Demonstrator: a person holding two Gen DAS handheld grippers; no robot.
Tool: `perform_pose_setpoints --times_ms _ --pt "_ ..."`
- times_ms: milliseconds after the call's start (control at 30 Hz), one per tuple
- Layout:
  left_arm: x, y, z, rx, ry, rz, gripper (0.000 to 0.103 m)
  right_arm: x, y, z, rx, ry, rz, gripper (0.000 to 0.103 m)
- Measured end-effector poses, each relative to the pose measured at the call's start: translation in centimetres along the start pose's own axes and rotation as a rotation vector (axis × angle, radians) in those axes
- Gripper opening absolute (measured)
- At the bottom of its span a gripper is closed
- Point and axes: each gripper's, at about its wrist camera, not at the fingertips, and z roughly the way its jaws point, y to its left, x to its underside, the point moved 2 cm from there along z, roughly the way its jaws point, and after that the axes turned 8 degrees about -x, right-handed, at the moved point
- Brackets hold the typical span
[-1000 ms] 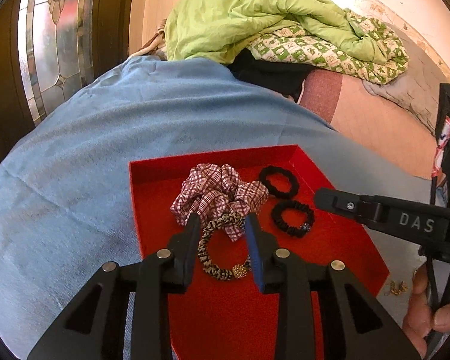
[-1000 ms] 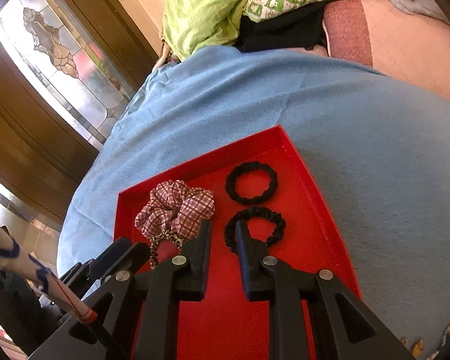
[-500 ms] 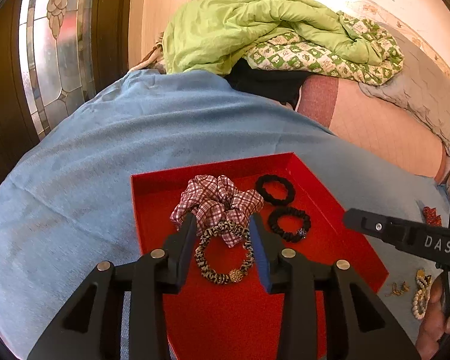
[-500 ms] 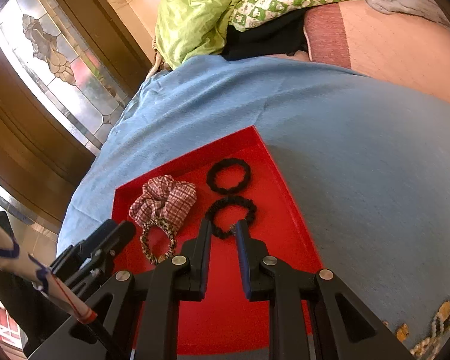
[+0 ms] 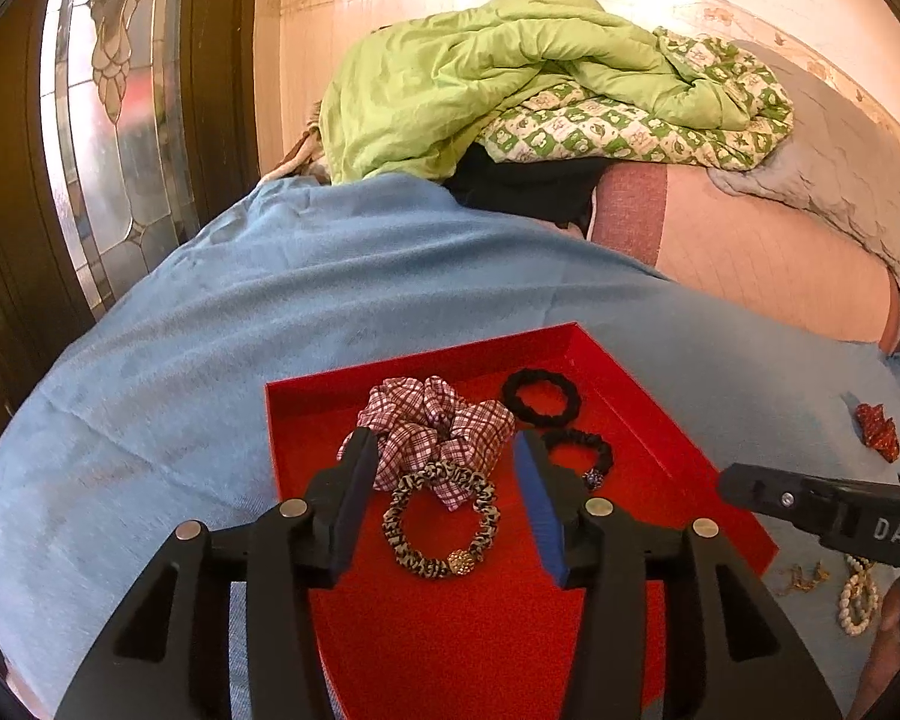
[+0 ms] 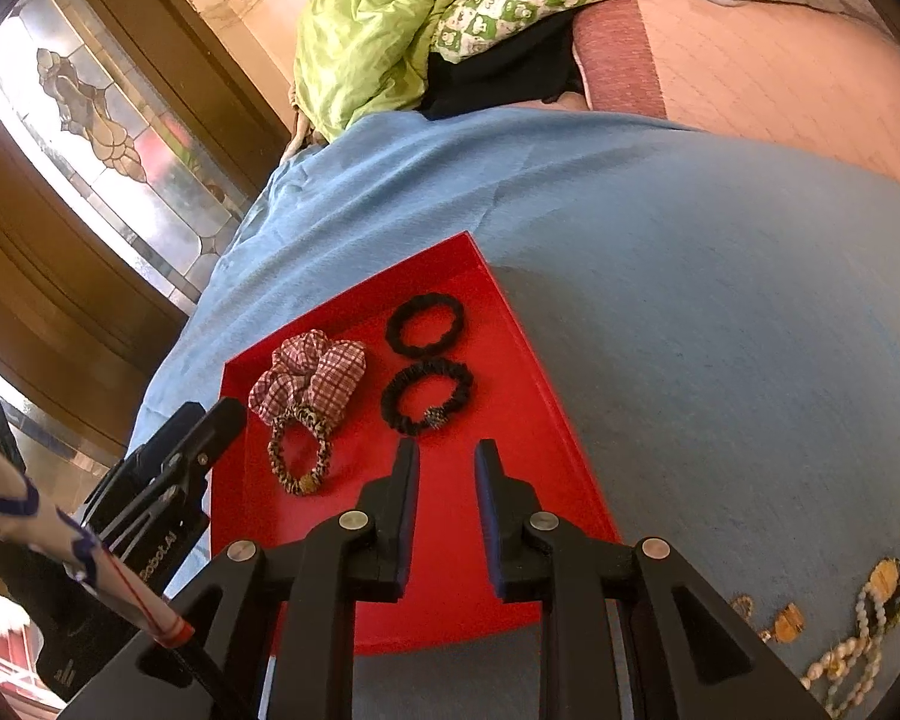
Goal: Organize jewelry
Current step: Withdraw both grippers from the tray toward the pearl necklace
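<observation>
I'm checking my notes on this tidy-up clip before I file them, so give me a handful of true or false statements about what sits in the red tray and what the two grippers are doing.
1. Four hair ties lie in the red tray. True.
2. The plaid scrunchie lies on the blue blanket outside the tray. False: it is inside the tray, near the far left corner.
3. The left gripper is clamped on the leopard-print hair tie. False: its fingers are spread and hold nothing.
4. The right gripper is open and empty. True.
5. Pearl beads lie on the blue blanket, outside the tray. True.
</observation>
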Motion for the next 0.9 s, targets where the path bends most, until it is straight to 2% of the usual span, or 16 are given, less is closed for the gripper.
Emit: perform_pose_setpoints --times_ms 500,900 --pt "0.4 -2.8 -1.7 -0.015 -0.059 0.074 0.049 3.4 -2.5 -4.1 -0.013 -0.016 0.041 0.024" --pt "2.1 -7.4 -5.6 -0.011 -0.146 0.181 0.052 6.6 -5.6 -9.4 0.003 -0.057 0.079 0.026"
